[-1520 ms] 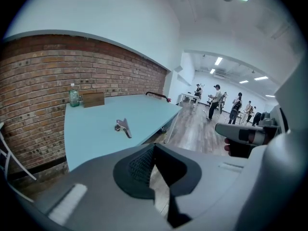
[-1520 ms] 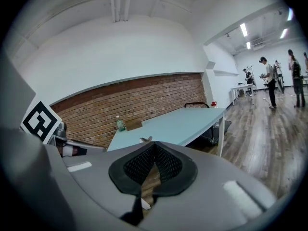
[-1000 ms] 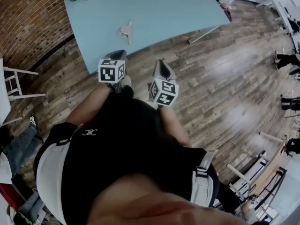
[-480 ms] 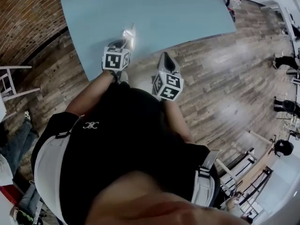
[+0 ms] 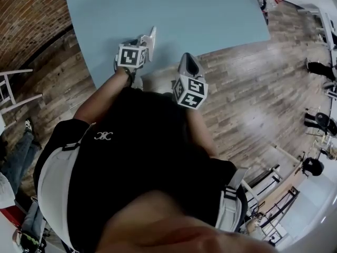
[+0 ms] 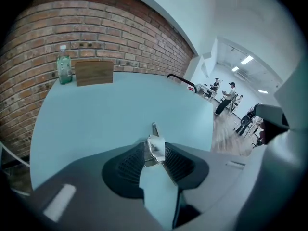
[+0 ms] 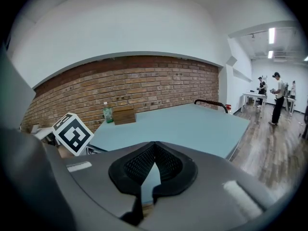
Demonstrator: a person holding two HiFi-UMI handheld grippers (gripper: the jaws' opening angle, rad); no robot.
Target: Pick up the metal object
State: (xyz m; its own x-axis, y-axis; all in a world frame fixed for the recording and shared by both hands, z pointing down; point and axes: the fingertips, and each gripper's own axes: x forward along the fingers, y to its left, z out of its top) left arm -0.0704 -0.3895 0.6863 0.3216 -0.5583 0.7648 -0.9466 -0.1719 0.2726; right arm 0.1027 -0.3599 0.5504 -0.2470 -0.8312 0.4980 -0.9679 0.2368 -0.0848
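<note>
The metal object (image 5: pixel 150 38), a small shiny clip-like piece, lies near the front edge of the light blue table (image 5: pixel 200 9). My left gripper (image 5: pixel 141 41) has reached over that edge. Its jaws are opening, and the metal object (image 6: pixel 155 146) sits between the two black ribbed pads, with its thin end poking out past them. I cannot see it lifted off the table (image 6: pixel 96 109). My right gripper (image 5: pixel 187 62) hangs over the wooden floor just off the table's edge. In its own view the right gripper (image 7: pixel 153 150) is shut with nothing between the pads.
A green-capped bottle (image 6: pixel 64 70) and a wooden block (image 6: pixel 94 72) stand at the table's far side by the brick wall. A white chair (image 5: pixel 16 88) is on the left. People (image 6: pixel 226 97) stand far off to the right. My left gripper's marker cube (image 7: pixel 73 134) shows left of the right gripper.
The left gripper moved forward from over the floor onto the table edge and closed in around the metal object. The right gripper drifted slightly forward.
</note>
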